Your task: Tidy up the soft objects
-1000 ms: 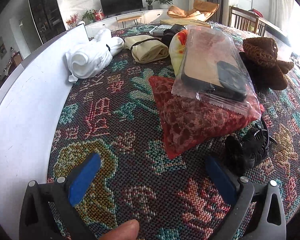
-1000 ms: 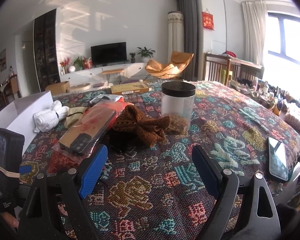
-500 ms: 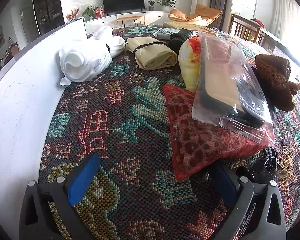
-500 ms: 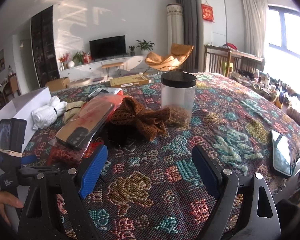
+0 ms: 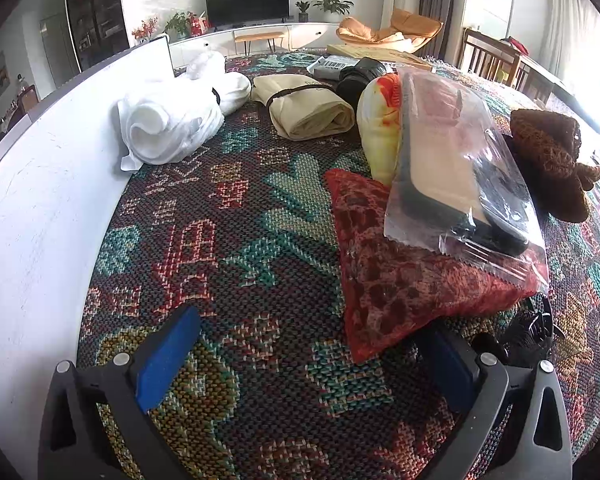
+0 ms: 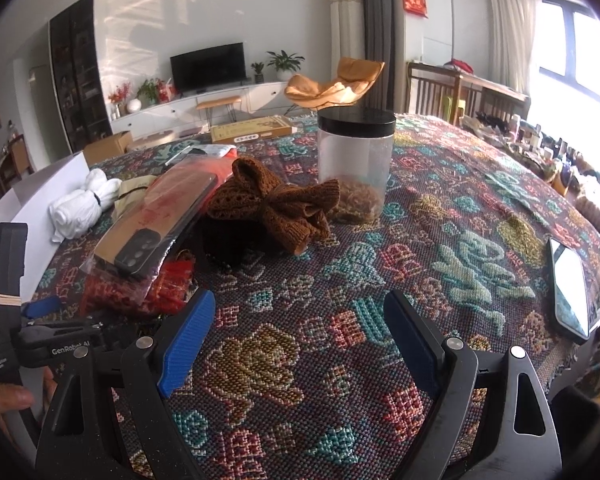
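A red patterned cloth pouch lies on the patterned tablecloth with a bagged phone case on top. My left gripper is open, its right finger under the pouch's near corner. A white rolled cloth, a beige rolled bag, a yellow soft item and a brown knit piece lie beyond. My right gripper is open and empty over bare tablecloth, with the brown knit piece ahead of it.
A white box wall runs along the left. A clear jar with a black lid stands behind the knit piece. A phone lies at the right table edge. A black tangled item sits by the pouch.
My left gripper has moved forward and right toward the red pouch, its right finger now at the pouch's corner. My right gripper has moved slightly closer to the table.
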Action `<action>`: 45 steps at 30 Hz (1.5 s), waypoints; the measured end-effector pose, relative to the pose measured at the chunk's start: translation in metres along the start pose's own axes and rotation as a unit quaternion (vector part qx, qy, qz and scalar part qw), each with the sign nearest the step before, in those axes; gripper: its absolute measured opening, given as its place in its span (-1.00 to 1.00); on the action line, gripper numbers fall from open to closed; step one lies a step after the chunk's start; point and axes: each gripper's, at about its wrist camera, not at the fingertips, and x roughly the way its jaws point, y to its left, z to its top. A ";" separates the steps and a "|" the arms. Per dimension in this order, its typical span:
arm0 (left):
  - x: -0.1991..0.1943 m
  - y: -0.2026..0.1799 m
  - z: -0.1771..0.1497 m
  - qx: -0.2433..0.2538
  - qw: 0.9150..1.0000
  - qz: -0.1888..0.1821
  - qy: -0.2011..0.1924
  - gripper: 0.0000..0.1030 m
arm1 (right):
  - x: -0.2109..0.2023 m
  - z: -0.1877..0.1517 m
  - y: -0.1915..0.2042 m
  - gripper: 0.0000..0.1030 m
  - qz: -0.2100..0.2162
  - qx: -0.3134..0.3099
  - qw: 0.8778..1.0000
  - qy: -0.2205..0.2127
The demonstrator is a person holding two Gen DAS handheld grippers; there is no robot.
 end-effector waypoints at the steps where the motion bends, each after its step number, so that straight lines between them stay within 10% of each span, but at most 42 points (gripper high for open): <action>1: 0.000 0.000 0.000 0.000 1.000 0.000 0.000 1.00 | 0.000 0.000 0.000 0.72 0.000 0.000 1.000 0.001; 45: 0.000 0.000 0.000 -0.001 1.000 0.000 0.000 1.00 | 0.006 -0.002 -0.007 0.72 0.003 0.016 1.000 0.009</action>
